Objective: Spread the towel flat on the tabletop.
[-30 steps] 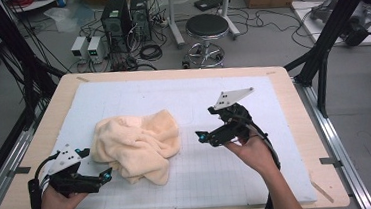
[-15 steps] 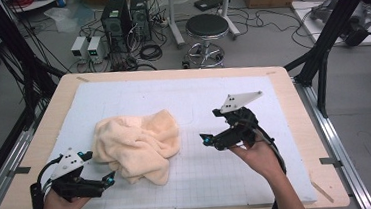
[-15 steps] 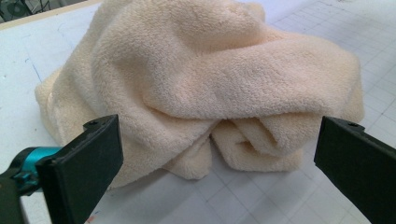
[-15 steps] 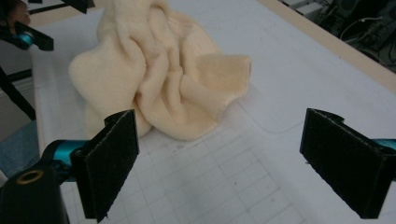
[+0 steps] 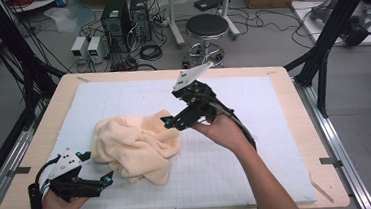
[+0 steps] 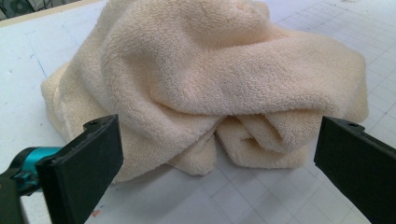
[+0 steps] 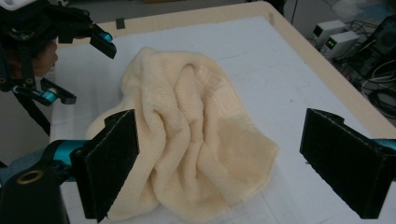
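I'm lining up both grippers, jaws wide and empty, on the crumpled towel mid-bench: left gripper low beside it, right gripper hovering above. Next, probably, pinch an edge each.

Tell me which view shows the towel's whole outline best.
The high view: the crumpled cream towel lies whole on the white mat, every edge visible. The left gripper view shows only its near folds close up; the right gripper view has its own jaws covering the towel's near edge.
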